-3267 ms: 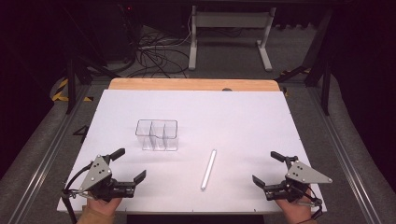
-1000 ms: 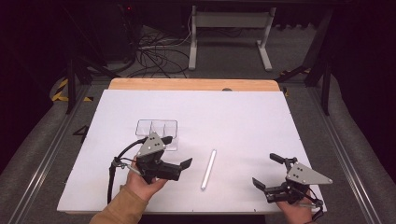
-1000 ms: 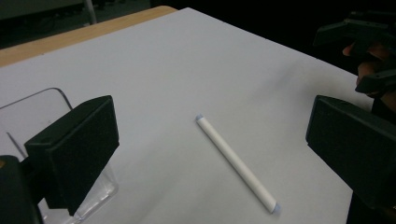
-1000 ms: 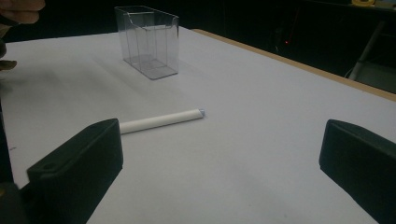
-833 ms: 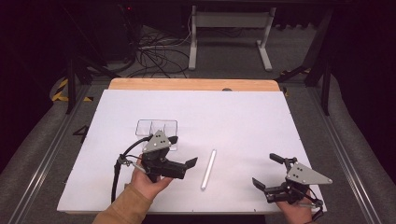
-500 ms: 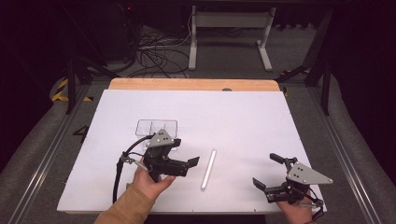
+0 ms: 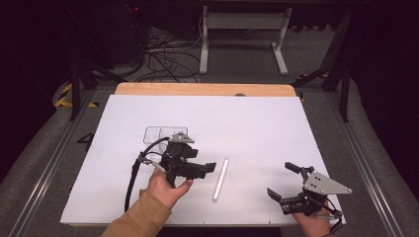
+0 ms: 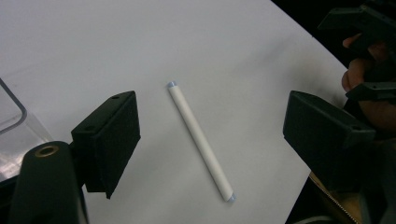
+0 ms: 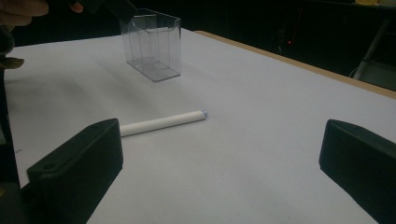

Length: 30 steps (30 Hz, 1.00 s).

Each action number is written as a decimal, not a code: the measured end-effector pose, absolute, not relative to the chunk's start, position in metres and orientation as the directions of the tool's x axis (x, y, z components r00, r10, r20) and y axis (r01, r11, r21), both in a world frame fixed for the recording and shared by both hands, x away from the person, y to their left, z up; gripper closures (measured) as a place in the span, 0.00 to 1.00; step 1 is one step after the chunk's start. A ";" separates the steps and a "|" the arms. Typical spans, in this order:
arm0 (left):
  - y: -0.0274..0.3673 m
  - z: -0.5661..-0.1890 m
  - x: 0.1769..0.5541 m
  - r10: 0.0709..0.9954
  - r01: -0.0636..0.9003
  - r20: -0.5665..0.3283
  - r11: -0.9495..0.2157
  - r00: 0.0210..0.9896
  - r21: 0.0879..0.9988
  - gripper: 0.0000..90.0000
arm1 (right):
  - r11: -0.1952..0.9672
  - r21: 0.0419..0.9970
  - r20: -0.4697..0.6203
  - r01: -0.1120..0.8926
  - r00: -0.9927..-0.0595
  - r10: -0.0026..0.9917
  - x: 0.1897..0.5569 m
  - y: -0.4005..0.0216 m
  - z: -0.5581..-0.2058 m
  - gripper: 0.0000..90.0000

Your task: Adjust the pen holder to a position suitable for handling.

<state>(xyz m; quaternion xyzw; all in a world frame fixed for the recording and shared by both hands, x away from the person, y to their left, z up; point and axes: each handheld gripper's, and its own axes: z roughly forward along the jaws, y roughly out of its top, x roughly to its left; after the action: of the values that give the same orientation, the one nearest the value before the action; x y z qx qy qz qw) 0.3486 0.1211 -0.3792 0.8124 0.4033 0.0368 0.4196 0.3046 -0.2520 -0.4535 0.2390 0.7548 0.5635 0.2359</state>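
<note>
While the left gripper (image 7: pixel 205 168) is held above the white sheet (image 7: pixel 257 123), just left of the tube (image 7: pixel 220 178), its jaws are spread wide. In the left gripper view the tube (image 8: pixel 200 141) is seen lying flat between the two jaws, touched by neither. The tube is white, with bluish end caps, and lies near the sheet's front middle. A clear bin (image 7: pixel 160 135) is partly hidden behind the left gripper; in the right gripper view it (image 9: pixel 152 44) is shown upright, well apart from the tube (image 9: pixel 161 123). The right gripper (image 7: pixel 286 183) is held at the front right corner, jaws released, nothing between them. A wooden table edge (image 7: pixel 202 89) is exposed beyond the sheet.
</note>
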 end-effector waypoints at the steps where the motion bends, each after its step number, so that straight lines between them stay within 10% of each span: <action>1: 0.121 -0.379 0.349 0.686 0.624 -0.279 -0.323 0.672 0.711 0.23 | 0.251 0.963 -0.087 0.095 -0.774 0.627 0.305 -0.252 -0.453 0.00; 13: 0.104 -0.381 0.357 0.721 0.656 -0.223 -0.399 0.656 0.641 0.27 | 0.252 0.963 -0.084 0.098 -0.777 0.624 0.305 -0.252 -0.454 0.00; 30: 0.090 -0.398 0.378 0.715 0.775 -0.361 -0.402 0.599 0.488 0.43 | 0.250 0.964 -0.087 0.091 -0.781 0.619 0.305 -0.253 -0.453 0.00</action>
<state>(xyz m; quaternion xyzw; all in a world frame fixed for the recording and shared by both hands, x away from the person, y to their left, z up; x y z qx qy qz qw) 0.3785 0.0899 -0.3978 0.8359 0.4455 -0.0472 0.3172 0.3049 -0.2530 -0.4531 0.2349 0.7555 0.5654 0.2332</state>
